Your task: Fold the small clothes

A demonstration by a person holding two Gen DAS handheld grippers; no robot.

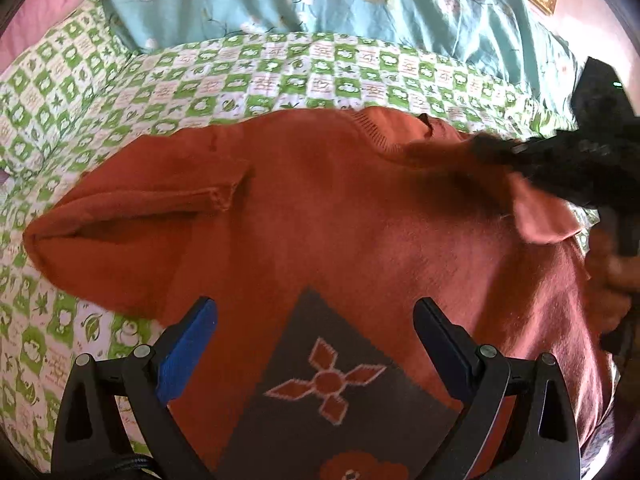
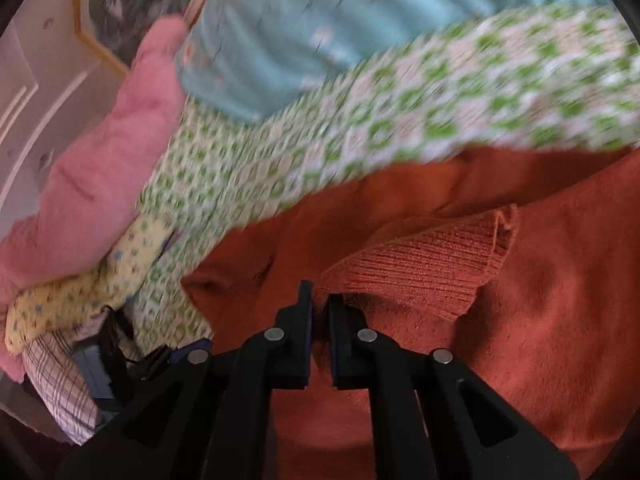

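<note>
My right gripper [image 2: 319, 312] pinches the sweater [image 1: 340, 220] by its ribbed cuff [image 2: 420, 264] at centre frame, while my left gripper [image 1: 316, 320] hovers wide open and empty above the hem.

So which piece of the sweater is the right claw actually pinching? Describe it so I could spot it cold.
On the green-checked bedsheet lies a rust-orange sweater. The right claw is shut on its ribbed cuff, at the end of a sleeve lifted over the sweater's body. Its ridged knit sets it apart from the smooth fabric around it.
</note>
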